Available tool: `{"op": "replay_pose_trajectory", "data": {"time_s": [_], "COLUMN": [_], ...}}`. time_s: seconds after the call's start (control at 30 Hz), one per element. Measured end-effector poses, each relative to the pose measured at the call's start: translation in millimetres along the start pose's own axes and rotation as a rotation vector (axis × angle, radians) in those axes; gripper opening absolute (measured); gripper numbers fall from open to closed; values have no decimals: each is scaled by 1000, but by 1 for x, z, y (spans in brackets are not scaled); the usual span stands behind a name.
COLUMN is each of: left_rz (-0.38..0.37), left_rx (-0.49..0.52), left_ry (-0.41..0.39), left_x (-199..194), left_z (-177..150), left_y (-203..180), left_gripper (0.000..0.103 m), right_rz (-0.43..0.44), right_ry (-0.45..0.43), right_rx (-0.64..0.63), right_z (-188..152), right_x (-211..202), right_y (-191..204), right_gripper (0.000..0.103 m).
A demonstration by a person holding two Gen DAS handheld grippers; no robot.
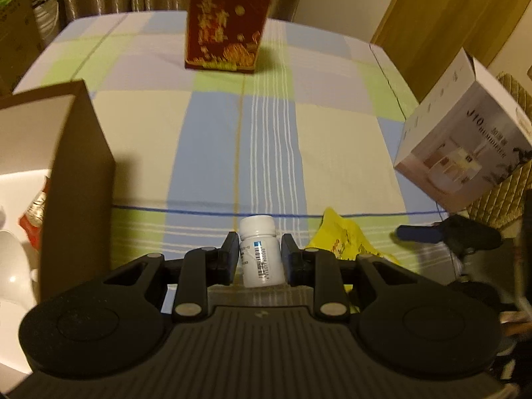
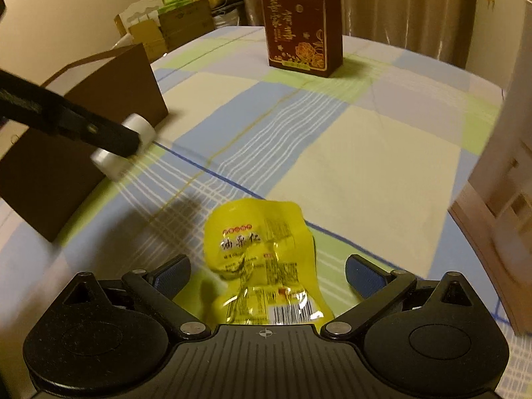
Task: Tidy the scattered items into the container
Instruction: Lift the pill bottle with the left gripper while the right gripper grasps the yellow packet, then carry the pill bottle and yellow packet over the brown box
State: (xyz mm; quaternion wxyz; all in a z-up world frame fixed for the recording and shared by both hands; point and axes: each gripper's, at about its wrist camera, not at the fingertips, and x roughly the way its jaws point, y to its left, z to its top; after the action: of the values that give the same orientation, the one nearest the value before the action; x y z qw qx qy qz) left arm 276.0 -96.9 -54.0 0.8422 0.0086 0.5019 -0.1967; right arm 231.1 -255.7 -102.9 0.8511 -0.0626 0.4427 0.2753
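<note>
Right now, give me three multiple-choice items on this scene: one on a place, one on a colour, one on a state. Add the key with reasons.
1. Where does the red and gold carton stand?
A. Far side of the checked cloth
B. Inside the brown container
C. In the right claw

2. What colour is the snack packet lying between the right claw's fingers?
A. Blue
B. Yellow
C. White

3. What state is the left claw in?
A. Wide open, empty
B. Closed on nothing
C. Closed on the white pill bottle

Key:
1 A: the carton stands upright on the cloth far beyond both claws.
2 B: its foil wrapper is bright yellow.
3 C: both pads press the bottle's sides in the left wrist view.
</note>
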Motion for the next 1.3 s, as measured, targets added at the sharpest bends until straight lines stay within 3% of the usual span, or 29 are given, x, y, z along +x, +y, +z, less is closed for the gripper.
{"op": "replay_pose_trajectory", "data": {"time_s": [0.07,0.37,0.87,1.3], "left_rz": [1,13,14,-15], "left_rx": [-4,-26,-43,-26], "left_ry": [-13,-51,-111,-177], "left_x": [-7,-32,-74,-114], "left_z": [0,-9,-32,-42], "left_y": [2,11,22,49], "left_gripper": [22,22,22,22], "right_rz": [-15,-66,-55,-30], "right_ry": [0,19,-25,-96], "right_rx": [-19,-62,-24,-10], "right_z": [-1,-7,-2,22], "right_x": [5,-1,-51,-78], "right_y": [2,8,29,83], "right_gripper": [84,65,62,62]}}
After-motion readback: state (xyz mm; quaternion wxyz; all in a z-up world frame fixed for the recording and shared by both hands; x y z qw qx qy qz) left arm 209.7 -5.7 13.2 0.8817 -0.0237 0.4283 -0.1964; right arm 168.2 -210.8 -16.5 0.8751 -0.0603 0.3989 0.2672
